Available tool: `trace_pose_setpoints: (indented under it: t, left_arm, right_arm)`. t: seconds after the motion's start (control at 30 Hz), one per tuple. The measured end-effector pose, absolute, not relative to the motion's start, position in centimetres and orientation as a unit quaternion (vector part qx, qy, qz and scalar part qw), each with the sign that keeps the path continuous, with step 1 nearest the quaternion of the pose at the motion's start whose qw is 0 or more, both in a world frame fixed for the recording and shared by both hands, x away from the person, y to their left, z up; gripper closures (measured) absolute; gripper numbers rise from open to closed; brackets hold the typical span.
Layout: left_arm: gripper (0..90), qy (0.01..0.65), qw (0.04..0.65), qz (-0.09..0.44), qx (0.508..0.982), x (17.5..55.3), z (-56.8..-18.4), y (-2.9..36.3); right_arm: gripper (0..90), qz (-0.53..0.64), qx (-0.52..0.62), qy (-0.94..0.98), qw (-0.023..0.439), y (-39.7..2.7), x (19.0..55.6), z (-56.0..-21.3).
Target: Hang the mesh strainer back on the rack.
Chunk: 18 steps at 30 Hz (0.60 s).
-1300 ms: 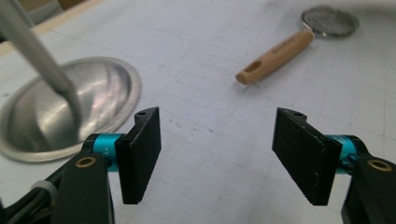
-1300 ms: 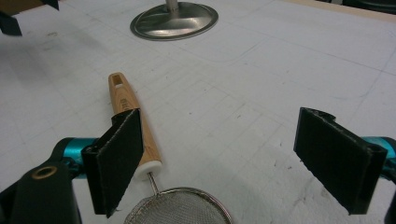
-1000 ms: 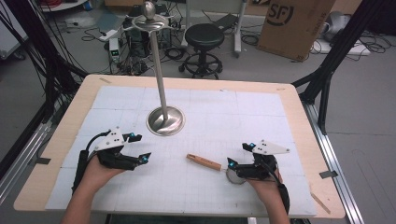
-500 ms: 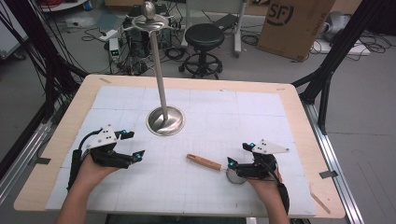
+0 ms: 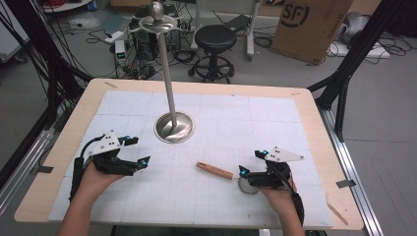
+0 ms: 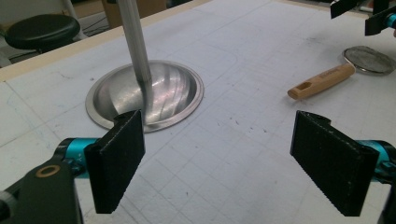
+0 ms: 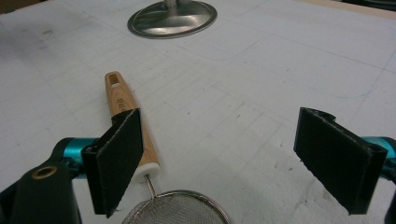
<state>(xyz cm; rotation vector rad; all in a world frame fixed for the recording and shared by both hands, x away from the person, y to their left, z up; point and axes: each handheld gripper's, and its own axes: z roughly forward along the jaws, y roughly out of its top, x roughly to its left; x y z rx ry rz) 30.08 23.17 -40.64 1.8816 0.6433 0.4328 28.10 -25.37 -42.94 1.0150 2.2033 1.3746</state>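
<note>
Gaping wide, both the left claw [image 5: 142, 162] and right claw [image 5: 242, 172] hold nothing, the right seemingly above the strainer [image 7: 140, 140].

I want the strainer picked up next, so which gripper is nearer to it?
Right. The right gripper hangs directly over the strainer, its mesh bowl just below the open jaws. The left gripper sits well across the table, near the metal stand.

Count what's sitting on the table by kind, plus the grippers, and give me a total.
Metal stand: 1
Strainer with wooden handle: 1
Grippers: 2, the left gripper and the right gripper, both open
Total: 4
</note>
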Motion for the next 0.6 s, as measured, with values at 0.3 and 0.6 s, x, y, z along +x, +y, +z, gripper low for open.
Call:
trace_pose_setpoints:
  t: [0.3, 0.6]
  left_arm:
    - [18.4, 0.271, 0.528, 0.183, 0.783, 30.08, -40.59, 23.27]
    - [18.4, 0.272, 0.528, 0.188, 0.783, 29.86, -40.45, 23.32]
  right_arm:
    - [15.0, 0.488, 0.343, 0.783, 0.179, -25.08, 28.07, -42.84]
    - [16.4, 0.497, 0.334, 0.782, 0.174, -24.98, 28.0, -42.24]
